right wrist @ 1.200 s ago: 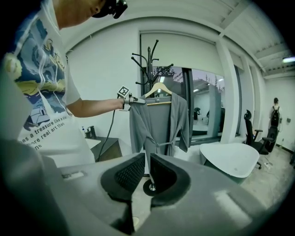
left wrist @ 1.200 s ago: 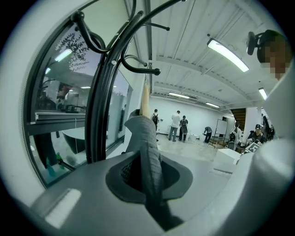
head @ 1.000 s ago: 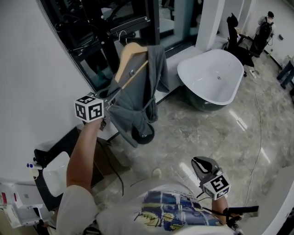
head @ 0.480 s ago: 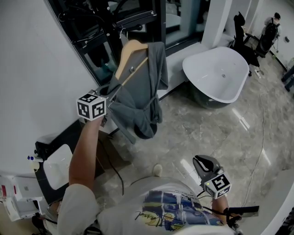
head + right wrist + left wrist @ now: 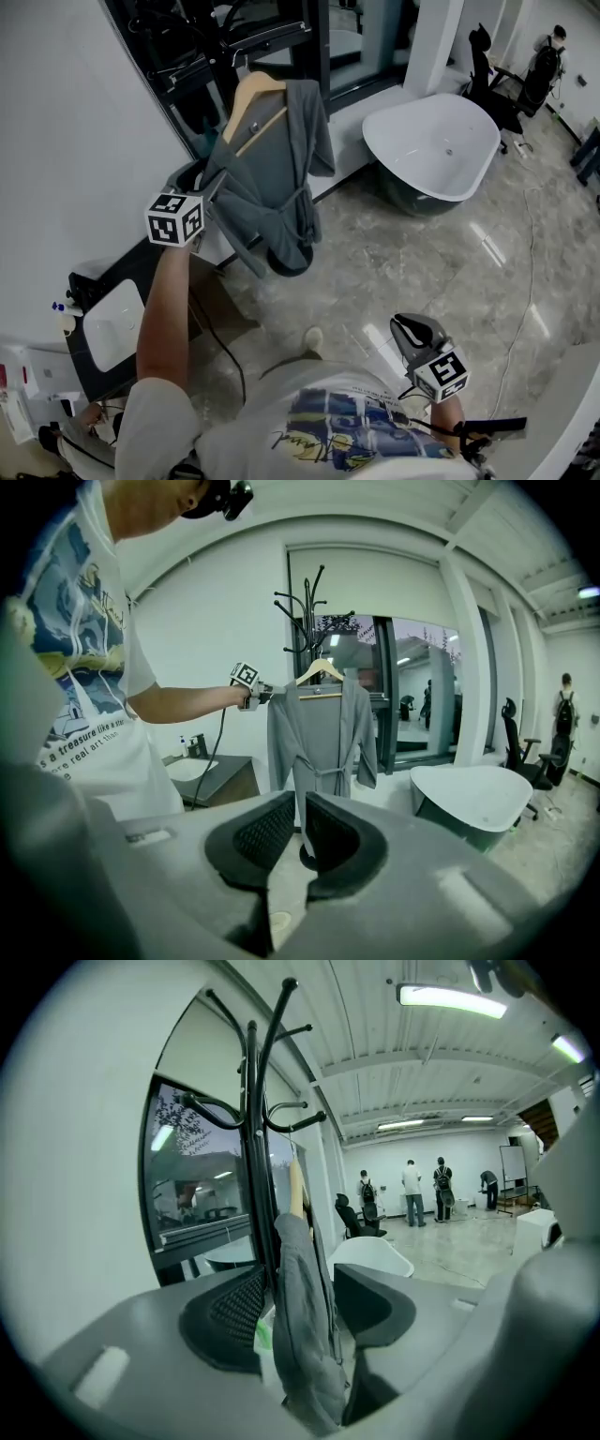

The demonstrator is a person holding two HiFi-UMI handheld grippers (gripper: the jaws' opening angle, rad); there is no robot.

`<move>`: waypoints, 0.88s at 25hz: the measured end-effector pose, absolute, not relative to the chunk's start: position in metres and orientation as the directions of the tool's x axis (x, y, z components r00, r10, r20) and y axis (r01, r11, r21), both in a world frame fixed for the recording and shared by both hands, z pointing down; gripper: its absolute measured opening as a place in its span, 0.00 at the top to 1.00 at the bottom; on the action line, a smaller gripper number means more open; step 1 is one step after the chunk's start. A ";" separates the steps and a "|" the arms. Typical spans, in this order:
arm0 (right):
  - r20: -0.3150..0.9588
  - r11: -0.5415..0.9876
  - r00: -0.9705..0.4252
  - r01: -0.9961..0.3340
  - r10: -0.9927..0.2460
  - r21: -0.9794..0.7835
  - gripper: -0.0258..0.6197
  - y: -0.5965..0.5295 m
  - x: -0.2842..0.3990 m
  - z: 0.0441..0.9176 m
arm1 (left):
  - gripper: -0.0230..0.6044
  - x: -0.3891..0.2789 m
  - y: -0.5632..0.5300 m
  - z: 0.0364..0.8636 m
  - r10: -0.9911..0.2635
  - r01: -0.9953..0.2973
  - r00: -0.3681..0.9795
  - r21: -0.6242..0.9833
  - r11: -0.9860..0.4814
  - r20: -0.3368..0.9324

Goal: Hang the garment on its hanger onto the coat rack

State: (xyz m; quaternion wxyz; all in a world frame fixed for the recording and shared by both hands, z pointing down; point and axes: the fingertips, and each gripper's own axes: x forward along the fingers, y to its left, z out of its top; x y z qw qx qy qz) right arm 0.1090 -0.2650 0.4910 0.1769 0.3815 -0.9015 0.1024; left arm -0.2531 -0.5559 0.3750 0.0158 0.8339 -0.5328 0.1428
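Note:
A grey robe (image 5: 281, 178) hangs on a wooden hanger (image 5: 251, 94) against the black coat rack (image 5: 253, 1147). In the right gripper view, the hanger (image 5: 319, 672) sits up at the rack's (image 5: 307, 602) hooks, and the robe (image 5: 319, 733) falls straight down. My left gripper (image 5: 208, 178) is at the robe's left shoulder edge. Its jaws are opening. In the left gripper view, a fold of the robe (image 5: 305, 1335) lies loose between the wide-apart pads of the left gripper (image 5: 300, 1307). My right gripper (image 5: 412, 330) is held low near my body, its jaws (image 5: 300, 832) together with nothing in them.
A white bathtub (image 5: 431, 150) stands to the right of the rack. A dark counter with a white sink (image 5: 112, 323) is at the left wall. An office chair (image 5: 483, 70) and people are far off. A cable runs over the marble floor (image 5: 525, 281).
The hanger with the robe has moved up and left to the rack and hangs more level. My left hand has shifted slightly left; the right gripper has barely moved.

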 end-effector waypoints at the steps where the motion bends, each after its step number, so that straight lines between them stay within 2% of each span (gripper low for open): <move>1: 0.402 0.688 -0.643 -0.724 -0.652 -0.044 0.90 -0.259 0.113 0.491 | 0.58 -0.257 -0.544 0.374 -0.894 -0.902 0.373 -0.130 -0.412 0.249; 7: 0.392 0.705 -0.658 -0.708 -0.643 -0.031 0.90 -0.219 0.134 0.489 | 0.66 -0.250 -0.449 0.377 -0.916 -0.920 0.332 -0.139 -0.367 0.223; 16: 0.374 0.757 -0.702 -0.654 -0.607 0.001 0.93 -0.151 0.154 0.494 | 0.95 -0.169 -0.272 0.388 -0.892 -0.897 0.420 -0.072 -0.436 0.167; 22: 0.360 0.794 -0.737 -0.607 -0.572 0.020 0.96 -0.103 0.155 0.491 | 0.96 -0.099 -0.168 0.406 -0.827 -0.838 0.528 -0.037 -0.544 0.195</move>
